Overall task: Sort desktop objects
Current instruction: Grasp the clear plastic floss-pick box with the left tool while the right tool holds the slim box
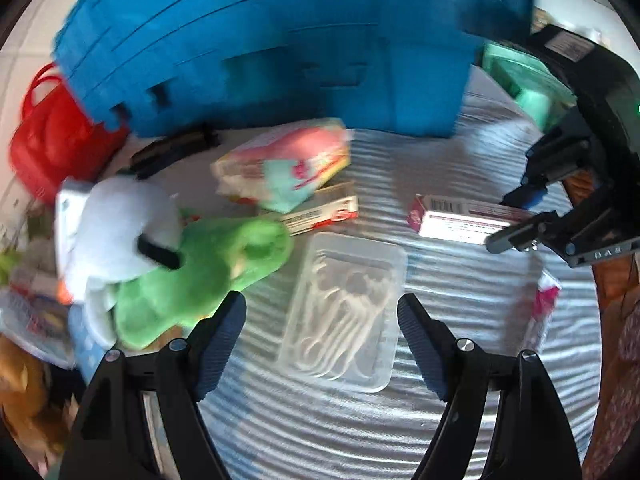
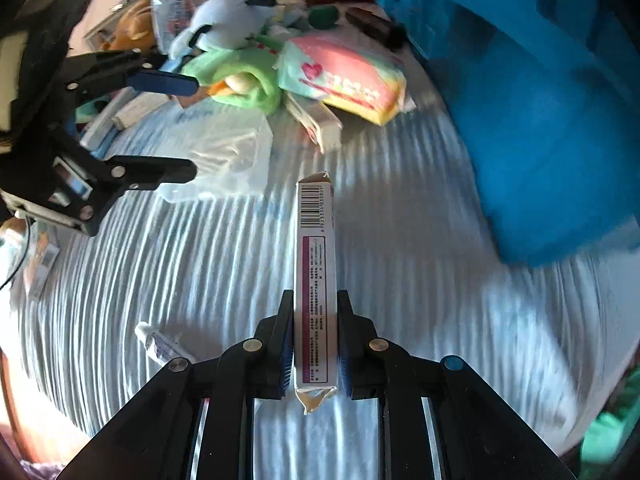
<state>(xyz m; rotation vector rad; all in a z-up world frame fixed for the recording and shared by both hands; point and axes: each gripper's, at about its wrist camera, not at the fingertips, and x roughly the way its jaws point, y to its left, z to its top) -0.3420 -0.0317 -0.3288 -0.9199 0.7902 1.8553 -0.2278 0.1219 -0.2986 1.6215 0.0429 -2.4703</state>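
Observation:
My right gripper [image 2: 314, 340] is shut on a long white and purple carton [image 2: 316, 272], held above the striped cloth; the carton also shows in the left wrist view [image 1: 464, 216]. My left gripper [image 1: 322, 320] is open just above a clear plastic box of white floss picks [image 1: 344, 312], one finger on either side. In the right wrist view the left gripper [image 2: 192, 128] hangs open over that clear box [image 2: 232, 152]. A green and white plush toy [image 1: 180, 256] lies to the left.
A big blue crate [image 1: 280, 40] stands at the back. A red bag [image 1: 56, 140], a pink tissue pack [image 1: 284, 164], a red-white carton [image 1: 324, 212] and a green bin [image 1: 524, 80] are around. A small tube [image 2: 160, 344] lies on the striped cloth [image 2: 400, 280].

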